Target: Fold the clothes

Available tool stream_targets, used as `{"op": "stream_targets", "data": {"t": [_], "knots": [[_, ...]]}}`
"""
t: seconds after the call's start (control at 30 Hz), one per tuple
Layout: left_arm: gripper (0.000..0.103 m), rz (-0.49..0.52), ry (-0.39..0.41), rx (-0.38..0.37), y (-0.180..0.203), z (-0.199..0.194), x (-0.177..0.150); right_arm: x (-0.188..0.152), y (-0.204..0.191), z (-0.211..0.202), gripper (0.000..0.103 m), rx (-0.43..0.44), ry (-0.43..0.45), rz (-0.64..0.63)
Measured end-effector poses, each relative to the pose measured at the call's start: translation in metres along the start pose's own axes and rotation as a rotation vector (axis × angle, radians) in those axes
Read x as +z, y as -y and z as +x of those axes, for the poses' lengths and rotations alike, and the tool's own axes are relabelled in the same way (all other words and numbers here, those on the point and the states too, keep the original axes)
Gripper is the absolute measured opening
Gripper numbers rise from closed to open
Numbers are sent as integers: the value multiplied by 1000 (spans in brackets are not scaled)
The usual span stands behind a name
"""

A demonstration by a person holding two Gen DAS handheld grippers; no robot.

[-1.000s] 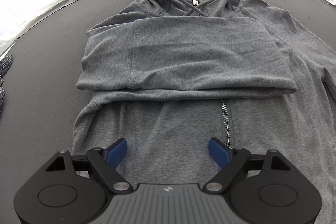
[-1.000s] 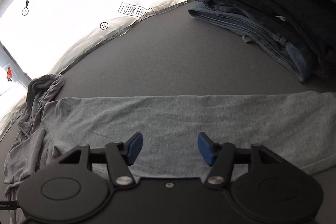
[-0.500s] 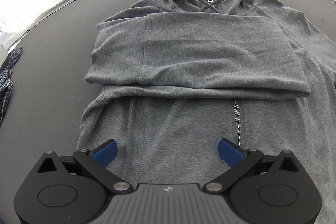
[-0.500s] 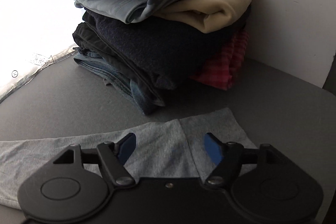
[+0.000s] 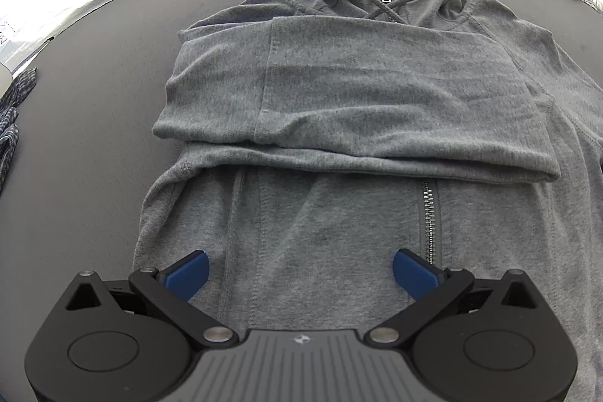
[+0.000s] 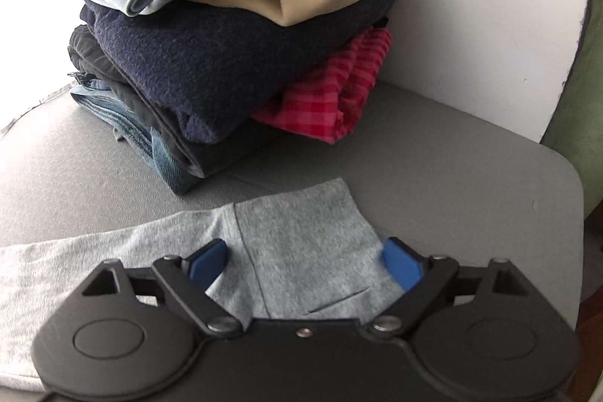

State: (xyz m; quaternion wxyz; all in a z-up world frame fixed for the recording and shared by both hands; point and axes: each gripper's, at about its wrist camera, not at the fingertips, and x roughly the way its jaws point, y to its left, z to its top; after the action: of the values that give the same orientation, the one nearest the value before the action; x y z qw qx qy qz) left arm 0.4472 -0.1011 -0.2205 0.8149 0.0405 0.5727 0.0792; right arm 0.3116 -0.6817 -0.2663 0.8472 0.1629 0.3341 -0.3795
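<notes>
Grey jersey hoodie [image 5: 339,93] is lying flat, zip side up, on the dark desk [image 5: 94,100], hood at the far end, with one sleeve [image 5: 358,100] already laid across the chest. Left tongs [image 5: 299,270] hover over the lower body panel near the zipper [image 5: 427,213], spread wide and holding nothing. Right tongs [image 6: 301,262] are just as wide open, also empty, poised over the cuff [image 6: 301,225] of the other sleeve, which stretches out flat toward the desk's corner. Fabric looks soft, floppy and fairly light, so I'd guess it drapes and bunches instead of holding a crease; the cuff's ribbed end seems the sensible place to pinch, since it's thicker and less likely to slip out than a single layer mid-sleeve. No real containers here, but there's a stack of folded clothes [image 6: 233,44] against the white wall [image 6: 490,6]: patterned pale blue top, cream piece, navy fleece, something dark, denim at the bottom, red check tucked in behind. Striped cloth [image 5: 11,115] sits at the far left edge.
</notes>
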Motion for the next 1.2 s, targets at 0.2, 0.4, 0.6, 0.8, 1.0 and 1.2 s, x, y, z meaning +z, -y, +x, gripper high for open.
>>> {"op": "stream_targets", "data": {"t": [0.2,0.4,0.6,0.8,1.0,1.2], "knots": [[103,-37,-3,-51,-9,3,-2,9,-2,-8,11,127,-56,71],[103,-27,-1,-94,-14,5,-3,-11,-19,-32,10,457,-138,423],[103,29,17,-126,-15,5,-4,-30,-93,-49,10,714,-247,542],[103,96,19,-165,-16,7,-1,-48,-199,-54,10,963,-454,652],[103,134,-17,-153,-19,6,7,-83,-282,-61,10,1136,-717,780],[103,33,-41,-94,-42,10,23,-98,-337,-83,10,1200,-866,716]]}}
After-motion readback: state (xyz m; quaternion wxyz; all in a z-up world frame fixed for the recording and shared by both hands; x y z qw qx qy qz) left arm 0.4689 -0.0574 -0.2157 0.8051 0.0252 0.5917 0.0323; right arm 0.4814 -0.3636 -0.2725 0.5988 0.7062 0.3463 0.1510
